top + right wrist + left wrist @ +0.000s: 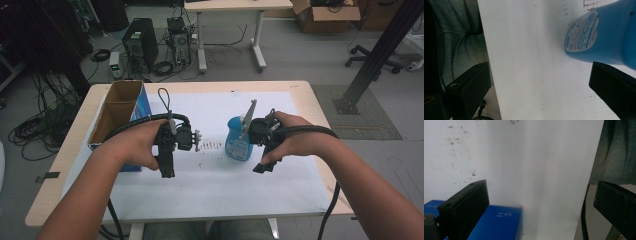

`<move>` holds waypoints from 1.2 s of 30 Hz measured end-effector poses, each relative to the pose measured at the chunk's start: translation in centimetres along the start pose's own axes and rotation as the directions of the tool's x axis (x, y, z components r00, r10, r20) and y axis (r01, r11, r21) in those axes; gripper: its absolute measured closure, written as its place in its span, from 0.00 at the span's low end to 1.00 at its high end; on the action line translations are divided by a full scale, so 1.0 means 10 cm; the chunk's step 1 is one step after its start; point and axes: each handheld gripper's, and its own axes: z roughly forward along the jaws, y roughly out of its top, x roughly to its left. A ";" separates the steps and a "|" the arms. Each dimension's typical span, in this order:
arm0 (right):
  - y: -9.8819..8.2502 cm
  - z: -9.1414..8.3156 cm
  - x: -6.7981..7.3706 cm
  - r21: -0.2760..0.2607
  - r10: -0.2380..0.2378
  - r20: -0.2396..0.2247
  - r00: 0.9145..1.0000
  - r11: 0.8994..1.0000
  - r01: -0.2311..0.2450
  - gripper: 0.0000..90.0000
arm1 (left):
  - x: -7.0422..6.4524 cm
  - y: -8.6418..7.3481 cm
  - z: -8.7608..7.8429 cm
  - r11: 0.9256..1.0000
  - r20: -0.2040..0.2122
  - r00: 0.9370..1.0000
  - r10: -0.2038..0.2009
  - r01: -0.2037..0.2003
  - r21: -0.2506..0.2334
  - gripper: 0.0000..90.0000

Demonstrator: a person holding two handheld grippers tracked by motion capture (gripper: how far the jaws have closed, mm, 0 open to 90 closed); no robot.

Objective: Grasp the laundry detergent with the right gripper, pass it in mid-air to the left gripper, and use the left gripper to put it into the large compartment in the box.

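Note:
A blue plastic bottle (238, 142) with a printed label stands near the middle of the white sheet (210, 185) that covers the table. My right gripper (263, 167) is just right of it, tilted back toward the person. In the right gripper view its jaws (539, 68) are open and bare, with the bottle (599, 37) beyond the right jaw. My left gripper (167, 173) hangs over the sheet beside an open cardboard box with a blue side (120, 112). Its jaws (540, 187) are open, and a blue box corner (499, 225) sits by the left jaw.
Dark specks (210, 145) mark the sheet between the two grippers. The table's front edge (200, 215) is close to the person, whose trousers (616, 150) lie past it. On the floor behind are a computer tower (141, 42), cables and a second desk (235, 7).

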 end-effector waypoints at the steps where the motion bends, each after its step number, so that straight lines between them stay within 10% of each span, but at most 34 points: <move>1: -0.02 0.00 0.00 -0.001 0.005 0.001 1.000 1.000 -0.005 0.05 | 0.00 0.00 0.00 1.000 -0.001 1.000 0.002 -0.002 0.000 0.00; 36: -0.50 0.21 -0.23 -0.122 0.103 0.026 0.994 0.988 -0.099 0.05 | -0.03 -0.03 0.03 1.000 0.007 1.000 0.005 -0.005 0.002 0.00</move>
